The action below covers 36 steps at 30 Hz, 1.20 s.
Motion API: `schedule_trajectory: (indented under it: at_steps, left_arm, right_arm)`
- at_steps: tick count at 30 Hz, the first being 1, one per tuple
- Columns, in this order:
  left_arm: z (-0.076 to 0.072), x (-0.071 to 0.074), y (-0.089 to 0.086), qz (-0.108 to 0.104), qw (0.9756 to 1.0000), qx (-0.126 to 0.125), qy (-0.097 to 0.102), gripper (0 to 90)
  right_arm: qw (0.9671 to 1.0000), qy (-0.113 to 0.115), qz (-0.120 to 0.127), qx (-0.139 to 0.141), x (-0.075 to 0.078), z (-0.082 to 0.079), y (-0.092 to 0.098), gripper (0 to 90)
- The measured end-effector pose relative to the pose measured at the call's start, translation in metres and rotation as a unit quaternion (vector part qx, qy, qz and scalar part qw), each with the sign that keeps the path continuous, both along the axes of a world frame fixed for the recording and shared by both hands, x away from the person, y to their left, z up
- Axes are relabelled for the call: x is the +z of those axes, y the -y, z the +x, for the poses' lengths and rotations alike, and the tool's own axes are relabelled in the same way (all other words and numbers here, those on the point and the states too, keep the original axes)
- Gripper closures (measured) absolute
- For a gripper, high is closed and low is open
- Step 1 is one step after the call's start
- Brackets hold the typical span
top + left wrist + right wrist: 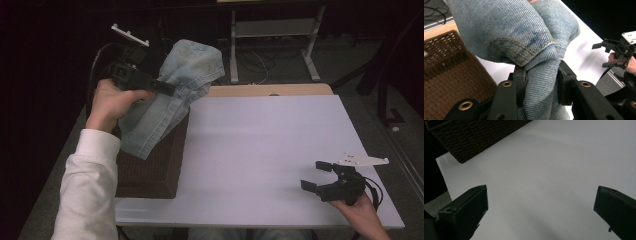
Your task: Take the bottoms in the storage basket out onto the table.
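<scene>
High view showed, at the left, the left tongs [167,89] clamped on a bunched fold of the denim garment [170,95], which hung above the brown woven basket [150,167] at the bench's left edge, its lower end trailing at the basket's mouth. Left gripper view confirmed both pads pressing the cloth near a stitched seam. The step in hand was judged to be lifting the garment out of the basket. Next, the cloth would need carrying clear over the bare white bench [260,150] and setting down. At the right, the right tongs [316,175] stood wide apart and empty, low over the bench, well apart from the garment.
</scene>
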<state>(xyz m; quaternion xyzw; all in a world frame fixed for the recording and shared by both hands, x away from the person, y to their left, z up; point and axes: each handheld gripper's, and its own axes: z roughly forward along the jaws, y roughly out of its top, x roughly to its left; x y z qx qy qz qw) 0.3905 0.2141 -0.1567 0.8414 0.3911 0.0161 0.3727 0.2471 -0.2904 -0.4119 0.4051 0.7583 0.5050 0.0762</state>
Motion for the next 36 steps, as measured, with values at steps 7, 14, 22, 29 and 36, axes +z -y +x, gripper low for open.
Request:
schedule_trajectory:
  at_steps: [7,14,22,29,36]
  left_arm:
    - [0.006,-0.006,0.02,-0.009,0.9998,-0.017,-0.003,65.8]
    - [0.011,-0.009,0.039,-0.019,0.9993,-0.032,-0.003,65.8]
    - [0.015,-0.015,0.051,-0.027,0.9987,-0.042,-0.005,65.6]
    - [0.018,-0.023,0.062,-0.032,0.9981,-0.052,-0.007,65.6]
    - [0.021,-0.031,0.075,-0.038,0.9972,-0.063,-0.014,65.5]
  right_arm:
    - [1.0,0.0,0.0,0.0,0.0,0.0,0.0,0.0]
    - [1.0,-0.001,-0.001,0.002,0.0,0.0,0.0,0.0]
    - [1.0,0.0,-0.001,0.003,0.0,0.0,0.0,0.0]
    - [1.0,0.0,0.0,0.003,0.0,0.0,0.0,0.0]
    - [1.0,-0.001,0.001,0.003,0.0,-0.001,0.0,0.0]
